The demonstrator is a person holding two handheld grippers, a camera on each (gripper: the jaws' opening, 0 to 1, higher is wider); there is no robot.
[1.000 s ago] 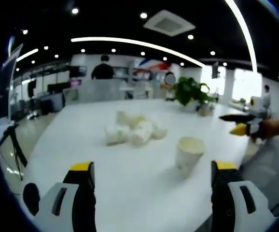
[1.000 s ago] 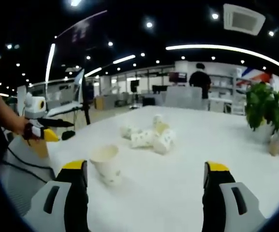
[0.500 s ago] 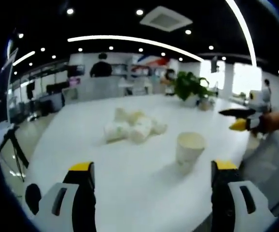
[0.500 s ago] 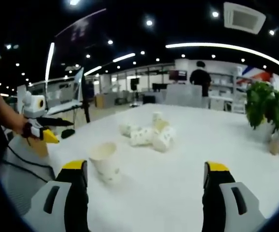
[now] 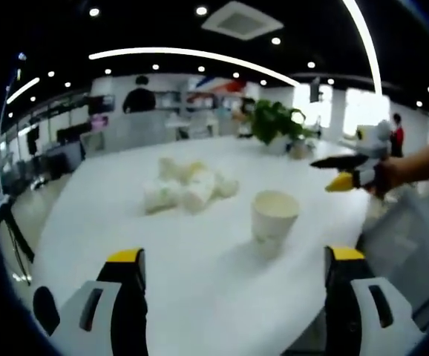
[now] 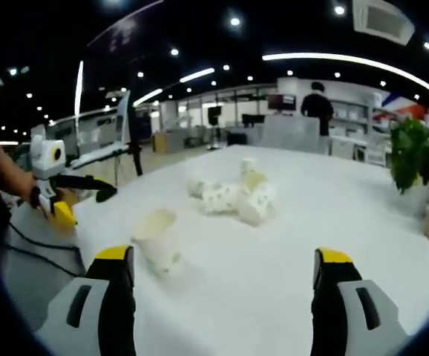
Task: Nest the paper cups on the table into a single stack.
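White table (image 5: 200, 297), large, in an open office; surface bare apart from paper cups. Single paper cup (image 5: 273, 222), standing upright with its mouth up, alone near the front edge of the table, well apart from the rest; in the right gripper view the same cup (image 6: 157, 242) appears tilted, which may be the lens. Pile of paper cups (image 5: 185, 187), several, white with a faint pattern, lying on their sides and touching one another near the middle of the table; exact count cannot be told; seen also in the right gripper view (image 6: 237, 196), one cup at the back of the pile apparently upright. Left gripper (image 5: 234, 261): yellow-tipped jaws spread wide, holding nothing, raised above the near table edge, the single cup between and beyond the jaws. Right gripper (image 6: 222, 259): jaws likewise spread wide and empty, pointed across the table toward the pile. Each gripper also shows in the other's view, held by a hand at the table's edge, off to the side of the single cup and not touching it. Potted plant (image 6: 422, 159), green, at the far side of the table. Person (image 6: 318, 104) in dark clothing, standing in the background, back turned. Tripod (image 5: 7, 230) on the floor beside the table.
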